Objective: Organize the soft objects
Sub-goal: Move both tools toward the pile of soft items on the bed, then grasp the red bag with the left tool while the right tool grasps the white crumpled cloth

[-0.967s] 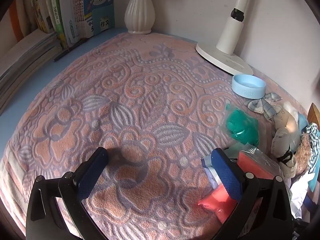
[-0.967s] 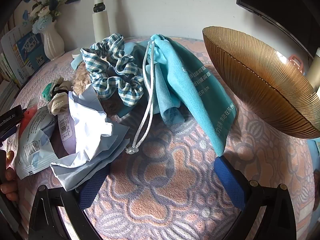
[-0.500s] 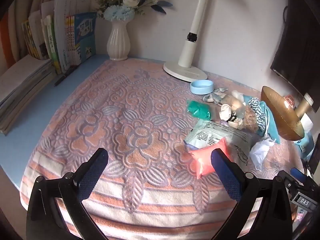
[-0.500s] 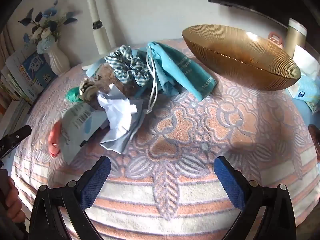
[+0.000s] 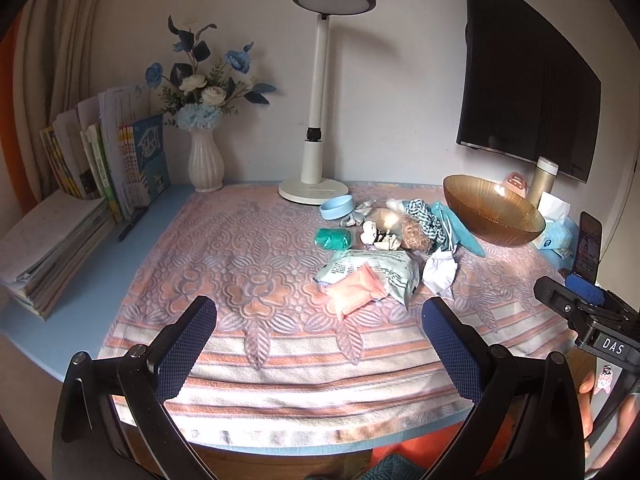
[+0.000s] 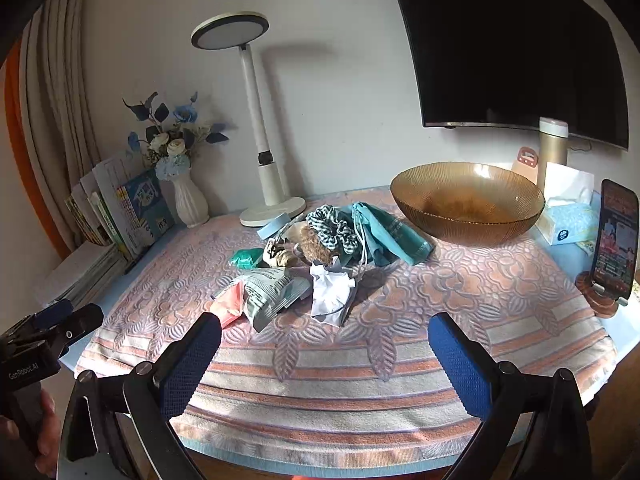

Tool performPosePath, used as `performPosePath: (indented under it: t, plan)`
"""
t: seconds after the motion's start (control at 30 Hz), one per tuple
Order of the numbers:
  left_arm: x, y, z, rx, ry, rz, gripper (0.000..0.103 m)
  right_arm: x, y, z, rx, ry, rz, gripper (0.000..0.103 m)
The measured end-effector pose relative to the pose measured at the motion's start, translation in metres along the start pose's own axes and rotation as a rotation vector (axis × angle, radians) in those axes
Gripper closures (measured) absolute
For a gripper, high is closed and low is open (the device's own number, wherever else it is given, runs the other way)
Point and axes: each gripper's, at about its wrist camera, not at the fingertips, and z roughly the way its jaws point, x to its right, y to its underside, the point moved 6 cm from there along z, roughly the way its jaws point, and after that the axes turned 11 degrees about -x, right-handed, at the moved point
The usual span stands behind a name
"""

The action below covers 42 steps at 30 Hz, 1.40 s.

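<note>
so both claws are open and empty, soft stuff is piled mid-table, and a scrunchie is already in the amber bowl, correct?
Not quite. The amber bowl holds nothing; the right wrist view looks straight into it. The checked scrunchie lies in the pile on the towel beside the bowl. The rest stands: left claw and right claw are open and empty.

Legible markings. "DAS" appears in white capitals on the black body of the right gripper point(image 5: 586, 294), at the right edge of the left wrist view. "GenRobot.AI" appears in pale letters on the black body of the left gripper point(image 6: 52, 320), at the left edge of the right wrist view. The blue book point(image 5: 150, 160), left of the white vase point(image 5: 206, 166), carries Chinese characters, of which "作文" can be made out. Print on the pale packet point(image 6: 276, 294) and the teal pouch point(image 6: 390, 236) is too small to read.
</note>
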Motion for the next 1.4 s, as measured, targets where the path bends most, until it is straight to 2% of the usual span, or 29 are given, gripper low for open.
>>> performPosePath:
  t: [0.03,0.07,0.1,0.2,0.33,0.57,0.7,0.83,0.9,0.97,1.03,1.07,1.13,1.17,1.27,1.33,1.4]
  plan:
    - [0.003,-0.002,0.000,0.006,0.003,0.010,0.001,-0.004,-0.018,-0.002,-0.001,0.009,-0.004,0.000]
    - [0.005,-0.001,0.000,0.010,0.003,0.022,0.001,-0.013,-0.018,0.003,0.008,0.019,0.005,0.000]
    - [0.007,-0.003,0.002,0.010,0.001,0.035,0.001,-0.006,-0.022,-0.004,0.011,0.020,0.007,0.000]
    - [0.012,-0.001,0.015,-0.018,0.006,0.081,0.001,-0.009,-0.004,0.011,0.024,0.036,0.030,0.000]
    - [0.020,0.002,0.046,-0.099,0.083,0.109,0.001,0.011,0.002,0.034,-0.023,0.034,0.051,0.000]
    - [0.025,0.006,0.094,-0.262,0.201,0.215,0.001,0.024,0.001,0.095,-0.134,0.022,0.067,0.000]
    - [0.022,0.000,0.111,-0.310,0.220,0.258,0.001,0.024,-0.002,0.115,-0.167,-0.009,0.054,0.001]
    - [0.023,-0.004,0.131,-0.363,0.216,0.322,0.006,0.014,-0.010,0.129,-0.186,-0.034,0.002,0.004]
    - [0.024,-0.004,0.142,-0.390,0.216,0.350,0.015,0.008,-0.012,0.137,-0.206,-0.046,-0.025,0.013]
    - [0.025,-0.005,0.152,-0.418,0.236,0.363,0.022,-0.003,-0.013,0.143,-0.232,-0.083,-0.063,0.016]
    - [0.026,-0.006,0.161,-0.433,0.251,0.368,0.022,-0.017,-0.015,0.148,-0.242,-0.110,-0.117,0.016]
    - [0.026,-0.008,0.166,-0.442,0.250,0.368,0.022,-0.021,-0.016,0.151,-0.241,-0.101,-0.144,0.016]
    - [0.025,-0.009,0.175,-0.456,0.258,0.357,0.022,-0.016,-0.021,0.157,-0.232,-0.029,-0.163,0.016]
    - [0.026,-0.008,0.178,-0.461,0.271,0.352,0.023,-0.010,-0.023,0.161,-0.239,-0.011,-0.148,0.016]
    - [0.028,-0.009,0.188,-0.479,0.296,0.349,0.024,0.016,-0.031,0.173,-0.281,-0.071,-0.034,0.016]
    - [0.028,-0.008,0.194,-0.491,0.299,0.341,0.028,0.027,-0.034,0.184,-0.321,-0.093,0.016,0.016]
    - [0.028,-0.008,0.196,-0.492,0.311,0.330,0.036,0.031,-0.035,0.197,-0.359,-0.075,0.031,0.016]
